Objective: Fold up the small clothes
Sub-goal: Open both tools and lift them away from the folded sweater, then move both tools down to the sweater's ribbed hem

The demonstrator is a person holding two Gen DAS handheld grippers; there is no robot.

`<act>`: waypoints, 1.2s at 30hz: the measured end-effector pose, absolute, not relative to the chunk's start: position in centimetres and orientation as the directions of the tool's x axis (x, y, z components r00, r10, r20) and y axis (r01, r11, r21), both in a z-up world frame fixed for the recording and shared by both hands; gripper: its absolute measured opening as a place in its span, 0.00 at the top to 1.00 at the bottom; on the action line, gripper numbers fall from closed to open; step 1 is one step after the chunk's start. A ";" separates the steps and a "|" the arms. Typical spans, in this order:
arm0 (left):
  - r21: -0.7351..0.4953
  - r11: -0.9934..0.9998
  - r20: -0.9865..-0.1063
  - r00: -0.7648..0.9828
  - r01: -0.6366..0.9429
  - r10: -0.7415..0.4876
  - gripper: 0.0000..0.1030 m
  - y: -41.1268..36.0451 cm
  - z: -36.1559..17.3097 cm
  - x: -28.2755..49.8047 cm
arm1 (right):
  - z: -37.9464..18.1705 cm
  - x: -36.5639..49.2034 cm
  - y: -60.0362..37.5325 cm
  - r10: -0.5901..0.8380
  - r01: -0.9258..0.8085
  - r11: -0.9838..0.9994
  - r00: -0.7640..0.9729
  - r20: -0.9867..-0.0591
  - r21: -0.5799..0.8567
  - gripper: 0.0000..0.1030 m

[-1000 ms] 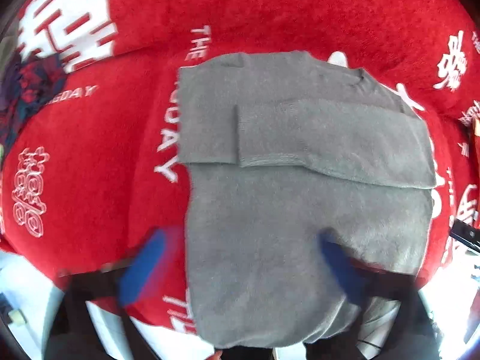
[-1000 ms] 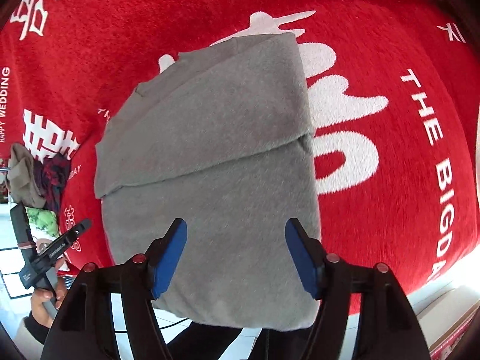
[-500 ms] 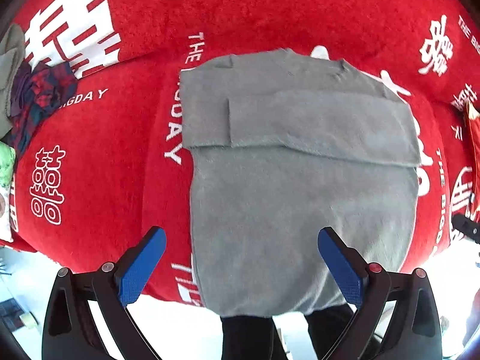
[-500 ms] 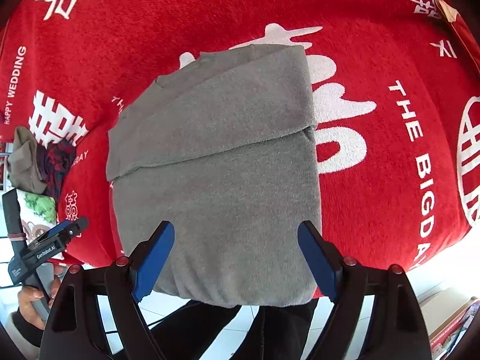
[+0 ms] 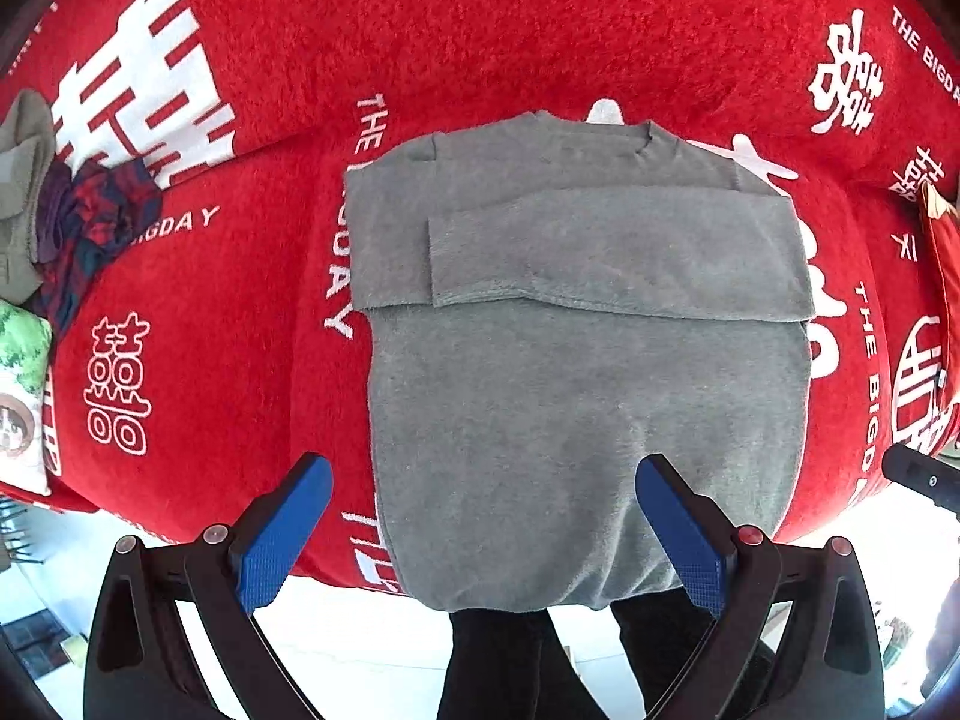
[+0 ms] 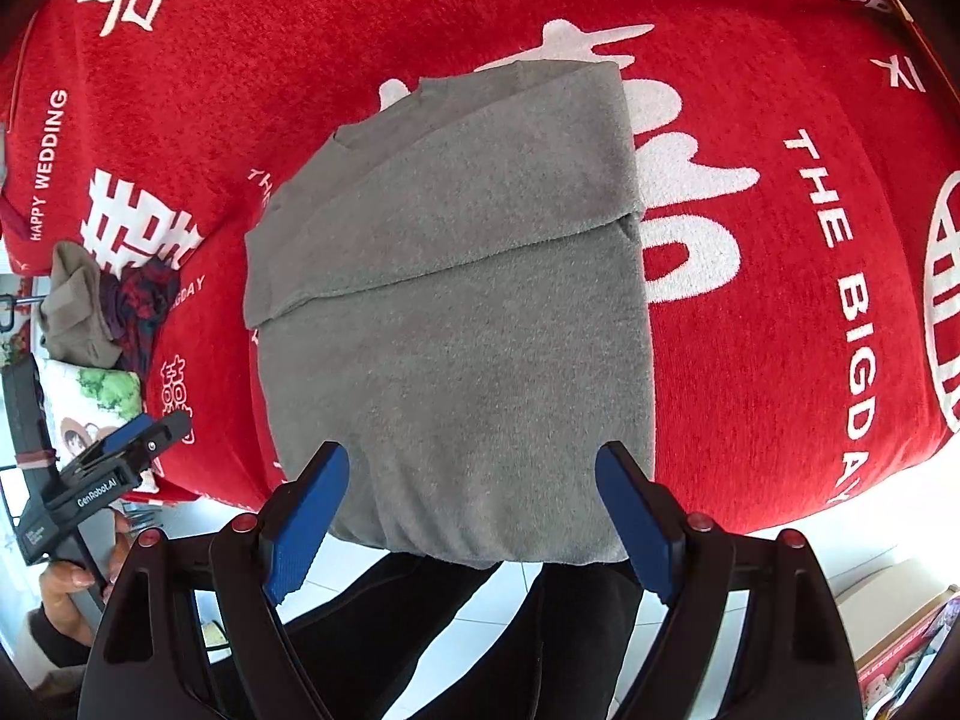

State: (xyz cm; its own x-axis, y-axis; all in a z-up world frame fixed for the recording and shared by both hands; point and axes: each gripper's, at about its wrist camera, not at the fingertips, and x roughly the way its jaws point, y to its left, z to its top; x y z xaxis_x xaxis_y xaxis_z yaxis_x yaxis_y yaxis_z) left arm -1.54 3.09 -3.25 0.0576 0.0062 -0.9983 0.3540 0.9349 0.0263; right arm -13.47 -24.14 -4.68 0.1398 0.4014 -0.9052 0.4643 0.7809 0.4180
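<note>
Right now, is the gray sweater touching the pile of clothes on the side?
Apart. The left wrist view shows bare red blanket between the sweater and the pile.

Sweater (image 5: 588, 408) lying flat on blanket (image 5: 480, 30), near hem hanging over the surface's front edge.

Both sleeves folded across the chest, collar at the far end. Left tool (image 5: 480, 516) over the hem's left corner, right tool (image 6: 474, 510) over the hem's right part, fingers spread wide, apart from the cloth. Heap of small clothes (image 5: 66, 222) well to the left, on the blanket near its edge, with a cushion (image 5: 21, 396) just in front of it.
</note>
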 end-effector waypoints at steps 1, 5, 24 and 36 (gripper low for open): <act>0.035 0.933 -0.998 0.062 0.358 0.013 0.02 2.7 -3.0 -1.6 | -4.7 -13.5 -24.3 0.407 0.462 0.779 0.139 -0.903 0.423 0.16; 0.056 0.934 -0.997 0.070 0.352 0.033 0.02 1.3 -2.3 -2.1 | -4.6 -13.8 -25.2 0.428 0.449 0.778 0.135 -0.894 0.440 0.16; 0.116 0.975 -0.991 0.089 0.189 0.101 0.02 -1.0 -1.0 -9.6 | -5.3 -15.3 -29.5 0.503 0.317 0.810 0.058 -0.862 0.493 0.16; 0.108 0.973 -0.992 0.086 0.202 0.092 0.02 2.6 -2.2 -12.6 | -6.3 -18.3 -25.7 0.526 0.341 0.787 0.066 -0.848 0.514 0.16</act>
